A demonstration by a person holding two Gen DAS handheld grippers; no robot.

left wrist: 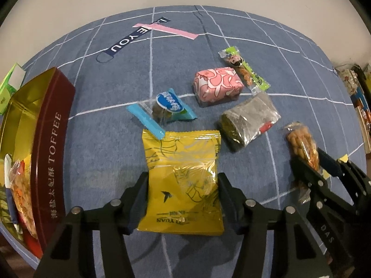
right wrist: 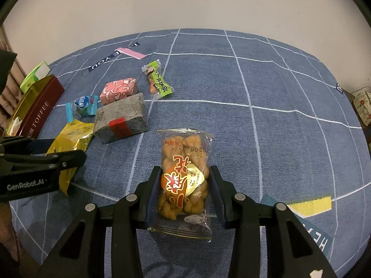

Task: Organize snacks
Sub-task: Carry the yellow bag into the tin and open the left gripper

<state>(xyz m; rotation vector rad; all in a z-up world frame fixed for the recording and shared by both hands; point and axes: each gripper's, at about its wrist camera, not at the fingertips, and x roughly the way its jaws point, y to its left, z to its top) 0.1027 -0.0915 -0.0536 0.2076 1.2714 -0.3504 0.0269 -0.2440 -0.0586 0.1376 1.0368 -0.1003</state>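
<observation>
Pointing steeply down at the blue checked cloth (right wrist: 266,88), both hand-held grippers sit low over the snacks. The left hand-held gripper (left wrist: 183,197) straddles the yellow packet (left wrist: 183,173), which lies flat on the cloth; both fingers (left wrist: 141,185) touch the packet's side edges near its middle, so it reads as pinched, though how firmly cannot be told. The right hand-held gripper (right wrist: 184,192) pinches the clear bag of twists (right wrist: 184,180) across its width, the pads pressed against both sides of the bag, whose far end lies on the cloth and sticks out past the fingertips. In the left wrist view the right tool shows at the lower right, well apart from the yellow packet. Beyond the yellow packet lie a blue candy (left wrist: 165,108), a pink wrapped block (left wrist: 216,85), a grey block (left wrist: 248,120) and a green stick snack (left wrist: 244,70). The toffee tin (left wrist: 46,139) stands open at the left, with packets inside it.
</observation>
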